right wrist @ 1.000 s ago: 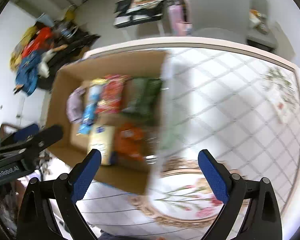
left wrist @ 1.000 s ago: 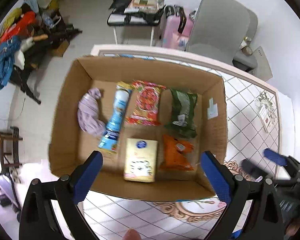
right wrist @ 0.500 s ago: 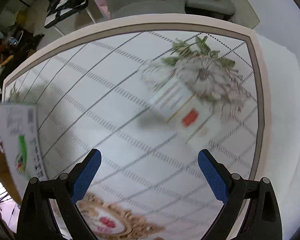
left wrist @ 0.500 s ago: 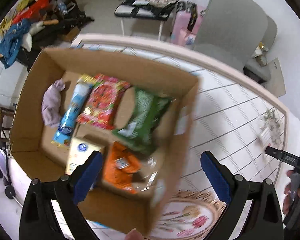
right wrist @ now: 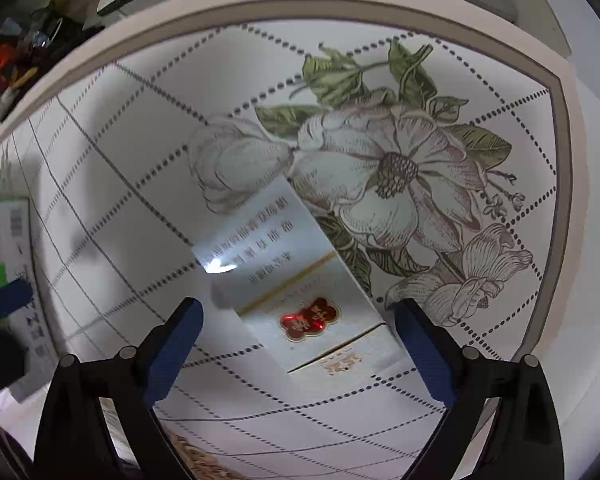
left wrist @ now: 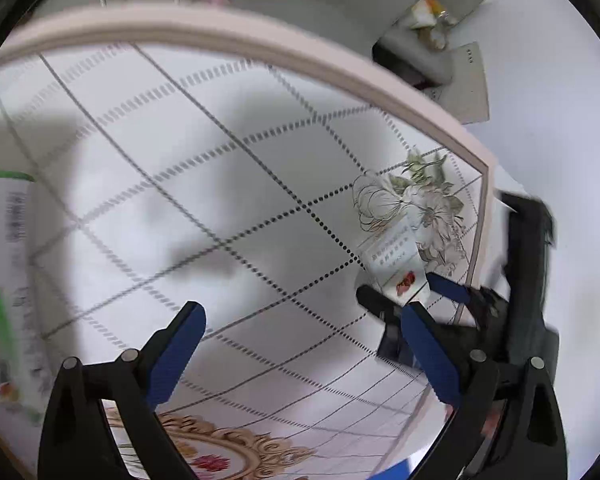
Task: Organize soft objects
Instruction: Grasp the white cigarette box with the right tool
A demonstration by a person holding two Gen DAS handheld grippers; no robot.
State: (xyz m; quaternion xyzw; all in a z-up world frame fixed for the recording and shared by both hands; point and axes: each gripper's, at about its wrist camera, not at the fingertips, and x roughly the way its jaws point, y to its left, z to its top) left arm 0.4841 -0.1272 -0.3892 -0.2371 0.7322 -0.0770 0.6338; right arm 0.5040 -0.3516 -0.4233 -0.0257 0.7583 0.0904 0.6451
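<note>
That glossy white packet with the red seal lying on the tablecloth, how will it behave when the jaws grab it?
The packet lies flat, so it is probably thin and light. Glare suggests slippery film. It may slide on the tablecloth if pushed.

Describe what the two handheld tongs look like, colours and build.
Both tongs, the left tongs and the right tongs, match: black angular plastic arms with round silver screws, each finger faced with a ribbed blue pad. No cables or sleeves show.

The tabletop (right wrist: 112, 184) lies bare across its middle. A flat white packet (right wrist: 300, 292) sits near the far right corner, between the right gripper's (right wrist: 298, 344) spread fingers. A printed box wall (left wrist: 4, 280) blocks the left edge.
</note>
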